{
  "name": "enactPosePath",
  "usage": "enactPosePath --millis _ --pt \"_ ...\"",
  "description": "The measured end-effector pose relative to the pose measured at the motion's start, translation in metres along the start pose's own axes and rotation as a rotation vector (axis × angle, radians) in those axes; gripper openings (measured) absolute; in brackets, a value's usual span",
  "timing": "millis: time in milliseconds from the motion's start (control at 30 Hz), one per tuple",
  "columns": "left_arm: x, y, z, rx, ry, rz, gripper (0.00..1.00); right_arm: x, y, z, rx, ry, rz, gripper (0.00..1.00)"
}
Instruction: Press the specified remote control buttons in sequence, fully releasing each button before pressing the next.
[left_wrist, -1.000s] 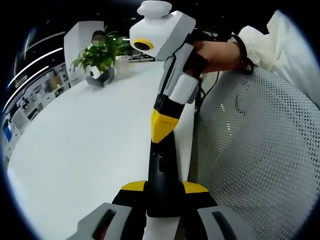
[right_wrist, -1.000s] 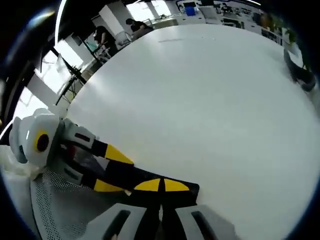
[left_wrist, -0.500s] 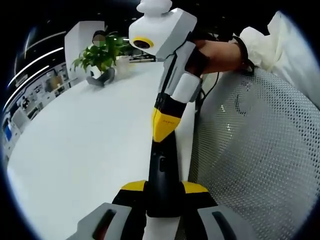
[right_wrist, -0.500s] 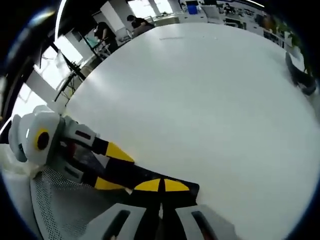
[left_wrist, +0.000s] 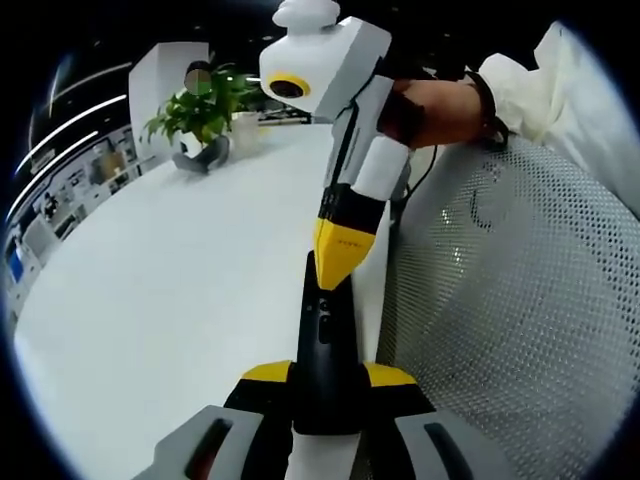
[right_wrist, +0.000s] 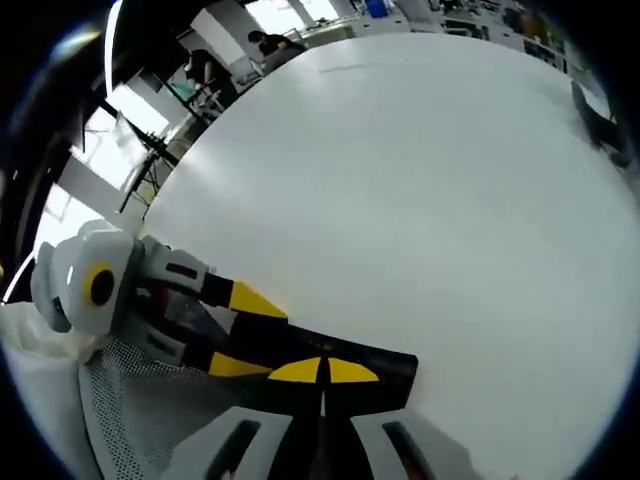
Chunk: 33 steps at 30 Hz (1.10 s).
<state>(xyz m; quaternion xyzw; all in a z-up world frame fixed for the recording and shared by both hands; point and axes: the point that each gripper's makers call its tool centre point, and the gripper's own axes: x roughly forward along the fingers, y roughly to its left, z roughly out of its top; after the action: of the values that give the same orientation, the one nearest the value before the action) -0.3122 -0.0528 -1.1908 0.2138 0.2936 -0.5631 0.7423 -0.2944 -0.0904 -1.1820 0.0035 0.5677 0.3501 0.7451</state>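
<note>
Both grippers meeting on black remote (left_wrist: 327, 350), left gripper (left_wrist: 325, 395) clamping it, right gripper (right_wrist: 320, 375) closed, pressing its top.

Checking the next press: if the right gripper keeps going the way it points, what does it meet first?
Probably the remote: the right gripper's shut yellow tip sits at or barely above its upper end, which the left gripper clamps; contact is unclear.

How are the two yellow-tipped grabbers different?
The left gripper clamps the black remote between its jaws; the right gripper has its jaws shut into one point. The left gripper holds; the right gripper aims its tip at the remote's face. Both have yellow tips.
</note>
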Motion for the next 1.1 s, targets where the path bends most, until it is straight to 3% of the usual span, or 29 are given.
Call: enactPosePath --millis 800,1100 --pt "0.0002 0.0001 0.0009 0.003 0.001 -0.001 0.25 0.0021 -0.0002 -0.0012 -0.107 0.012 -0.054 0.00" --pt "0.0000 0.0010 0.0014 0.002 0.002 0.001 0.25 0.0018 -0.0016 0.0017 -0.089 -0.009 -0.059 0.00"
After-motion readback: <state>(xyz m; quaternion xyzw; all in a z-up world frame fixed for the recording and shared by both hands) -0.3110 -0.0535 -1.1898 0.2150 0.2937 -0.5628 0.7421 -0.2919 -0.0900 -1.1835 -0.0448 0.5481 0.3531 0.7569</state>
